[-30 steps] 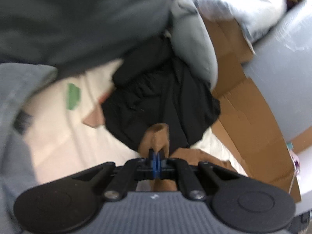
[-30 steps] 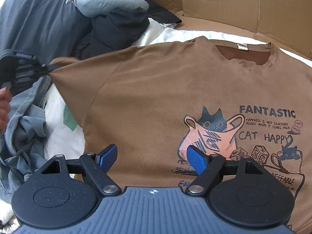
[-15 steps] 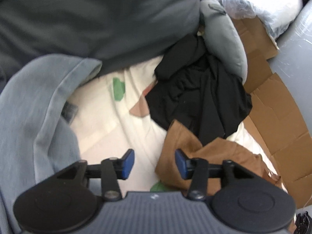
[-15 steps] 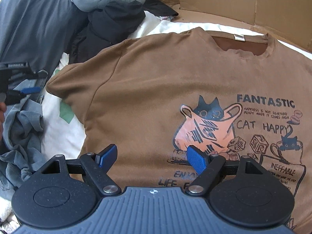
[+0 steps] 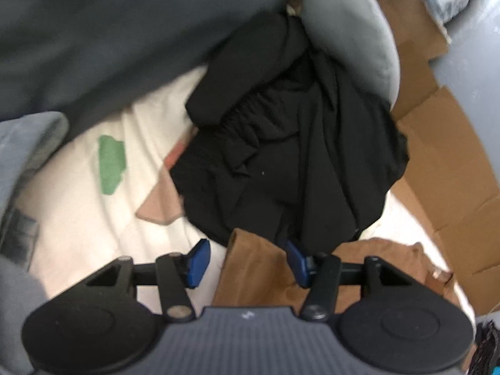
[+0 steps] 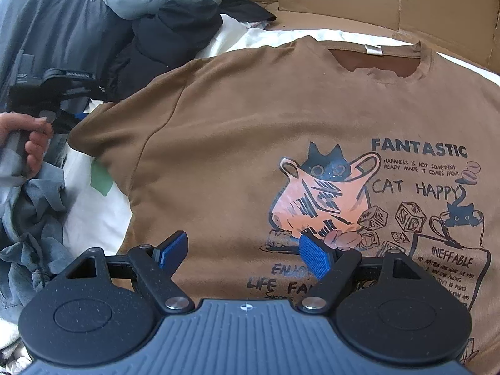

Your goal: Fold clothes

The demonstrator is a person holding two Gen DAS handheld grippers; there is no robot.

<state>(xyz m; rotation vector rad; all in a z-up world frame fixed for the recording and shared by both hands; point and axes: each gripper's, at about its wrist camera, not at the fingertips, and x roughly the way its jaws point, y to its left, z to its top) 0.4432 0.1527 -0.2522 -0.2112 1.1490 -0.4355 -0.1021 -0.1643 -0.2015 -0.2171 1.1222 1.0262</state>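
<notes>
A brown T-shirt (image 6: 250, 125) with a cat print lies face up on the white sheet, collar toward the cardboard. My right gripper (image 6: 245, 253) hovers open over its lower front, nothing between the pads. In the left wrist view the shirt's sleeve (image 5: 253, 268) lies flat between the spread blue pads of my left gripper (image 5: 247, 262), nearer the right pad and not pressed. From the right wrist view the left gripper (image 6: 78, 115) sits at the sleeve's end, held by a hand (image 6: 31, 143).
A heap of black clothes (image 5: 297, 156) lies just beyond the sleeve, with a grey pillow (image 5: 350, 40) and dark grey blanket (image 5: 125, 31) behind. Cardboard walls (image 6: 375, 0) ring the bed. Crumpled grey-blue garments (image 6: 31, 212) lie at the left on the white sheet (image 5: 78, 218).
My left gripper was shut on the sleeve's tip and has opened; the sleeve now lies flat on the sheet. The left hand moved down toward the sleeve. The right gripper stayed put.
</notes>
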